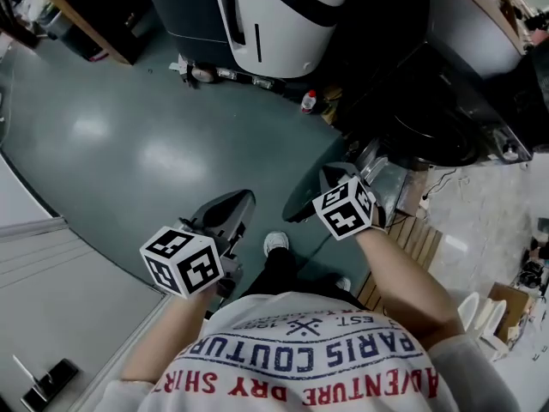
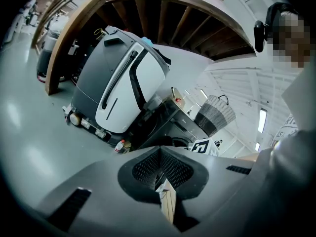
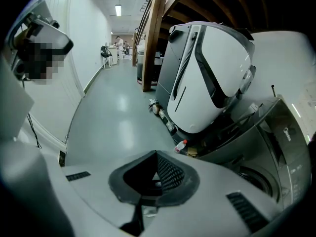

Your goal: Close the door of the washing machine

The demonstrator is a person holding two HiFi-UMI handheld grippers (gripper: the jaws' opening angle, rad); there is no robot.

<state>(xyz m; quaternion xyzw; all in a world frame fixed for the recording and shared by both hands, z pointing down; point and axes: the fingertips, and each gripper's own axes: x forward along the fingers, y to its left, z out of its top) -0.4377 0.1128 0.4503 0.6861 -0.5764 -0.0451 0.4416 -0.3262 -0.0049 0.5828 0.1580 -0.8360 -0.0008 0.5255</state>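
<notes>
Head view: a person in a printed white shirt held two tongs over a grey-green floor (image 1: 129, 144). The left gripper (image 1: 233, 209) sat at lower centre-left, pointing up the frame over bare floor. The right gripper (image 1: 336, 178) sat at centre-right. Its tip was just beside a pale grey rounded panel (image 1: 388, 183) that appeared to be the open door; contact could not be made out. The dark washing machine (image 1: 455, 84) filled the upper right, its round drum mouth showing. A white and grey machine (image 1: 283, 15) stood at top centre, with a red-capped bottle (image 1: 309, 101) on the floor below it. Wooden slats (image 1: 416, 240) lay at lower right.

Left gripper view: the left gripper (image 2: 160, 169) had its ribbed pads pressed together along a centre seam, with nothing held. The washing machine (image 2: 165, 127) sat just above the jaws at centre, well apart from them. The white and grey machine (image 2: 126, 83) rose at upper left, and the bottle (image 2: 120, 146) lay at its foot.

Right gripper view: the right gripper (image 3: 157, 174) also had its jaws closed and empty. The washing machine (image 3: 281, 147) filled the right edge, its drum opening (image 3: 256, 177) at lower right. The bottle (image 3: 181, 145) lay just above the jaws, under the white and grey machine (image 3: 207, 78).
</notes>
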